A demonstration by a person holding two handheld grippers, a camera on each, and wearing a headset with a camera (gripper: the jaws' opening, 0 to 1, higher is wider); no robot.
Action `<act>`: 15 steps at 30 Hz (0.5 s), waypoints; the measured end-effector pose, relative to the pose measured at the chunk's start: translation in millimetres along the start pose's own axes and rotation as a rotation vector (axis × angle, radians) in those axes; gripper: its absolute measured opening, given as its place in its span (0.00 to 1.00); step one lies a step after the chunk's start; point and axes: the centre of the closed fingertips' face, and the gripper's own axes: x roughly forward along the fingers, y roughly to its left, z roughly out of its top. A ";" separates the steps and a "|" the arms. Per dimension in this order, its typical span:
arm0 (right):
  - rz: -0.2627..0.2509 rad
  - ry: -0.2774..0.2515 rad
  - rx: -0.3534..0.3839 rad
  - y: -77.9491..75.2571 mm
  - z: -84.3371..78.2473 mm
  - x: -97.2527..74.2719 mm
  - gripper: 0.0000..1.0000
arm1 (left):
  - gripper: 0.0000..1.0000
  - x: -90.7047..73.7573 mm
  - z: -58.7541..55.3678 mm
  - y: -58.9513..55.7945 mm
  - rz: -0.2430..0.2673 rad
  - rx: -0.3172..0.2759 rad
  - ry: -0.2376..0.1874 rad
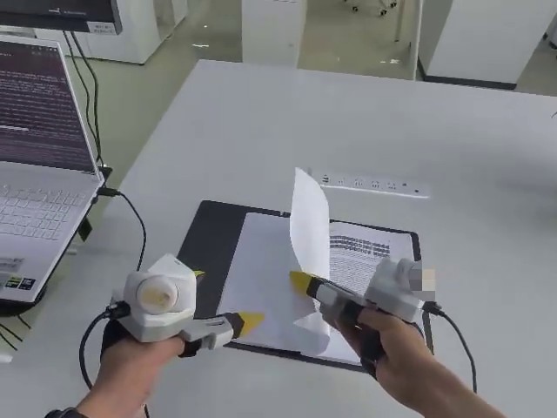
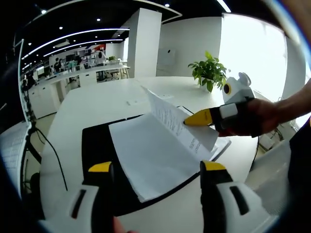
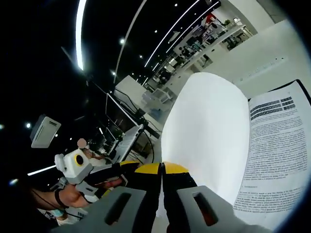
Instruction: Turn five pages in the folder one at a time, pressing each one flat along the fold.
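At 9 o'clock in the head view, I find the laptop [image 1: 39, 187] cut off by the edge, its screen text too small to read. The raised page [image 1: 309, 222] hides part of the printed page [image 1: 374, 248], whose print I cannot read. In the right gripper view, the right gripper [image 3: 162, 169], jaws closed, covers the raised page's lower edge.

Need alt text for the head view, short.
The right hand-held gripper holds a white paper page upright over the open black folder on a white table. The left hand-held gripper is open near the folder's front edge.
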 end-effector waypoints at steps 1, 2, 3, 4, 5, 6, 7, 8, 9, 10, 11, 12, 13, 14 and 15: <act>0.000 0.010 0.002 -0.8 -2.2 3.1 0.00 | 0.72 -0.3 -0.8 0.9 0.002 -0.002 -0.001; -0.001 0.018 0.004 -1.6 -4.0 5.5 0.00 | 0.72 -0.6 -1.8 1.6 0.005 -0.004 0.000; -0.001 0.027 0.006 -2.3 -6.2 9.1 0.00 | 0.72 -1.5 -3.2 2.0 0.007 -0.009 0.000; -0.001 0.033 0.009 -2.8 -7.6 11.5 0.00 | 0.72 -1.9 -4.2 2.7 0.009 -0.013 0.000; 0.000 0.037 0.012 -3.6 -8.7 14.0 0.00 | 0.72 -2.7 -5.7 3.7 0.011 -0.019 0.000; -0.001 0.042 0.017 -4.9 -10.1 18.1 0.00 | 0.72 -3.0 -6.2 4.0 0.012 -0.020 0.000; 0.000 0.044 0.024 -5.1 -11.0 20.5 0.00 | 0.72 -4.0 -7.5 5.0 0.014 -0.023 0.000; 0.004 0.047 0.039 -4.9 -12.5 24.8 0.00 | 0.72 -4.6 -8.5 6.1 0.017 -0.025 0.001; 0.006 0.050 0.046 -5.2 -13.3 27.7 0.00 | 0.72 -5.4 -10.0 8.1 0.020 -0.030 0.000; 0.007 0.056 0.049 -5.6 -15.3 32.6 0.00 | 0.72 -6.8 -10.5 10.0 0.023 -0.037 -0.003; 0.007 0.062 0.050 -5.6 -17.1 36.2 0.00 | 0.72 -7.7 -11.0 11.1 0.025 -0.040 -0.004; 0.011 0.069 0.055 -4.8 -19.4 41.1 0.00 | 0.71 -8.1 -12.0 12.3 0.028 -0.043 -0.004; 0.015 0.074 0.058 -3.5 -21.0 44.5 0.00 | 0.71 -8.7 -13.6 13.9 0.031 -0.045 -0.003; 0.017 0.079 0.060 -2.7 -22.8 48.2 0.00 | 0.71 -9.2 -14.6 14.9 0.032 -0.047 -0.004; 0.019 0.087 0.061 -1.7 -25.6 52.5 0.00 | 0.71 -9.9 -15.6 16.2 0.036 -0.050 -0.004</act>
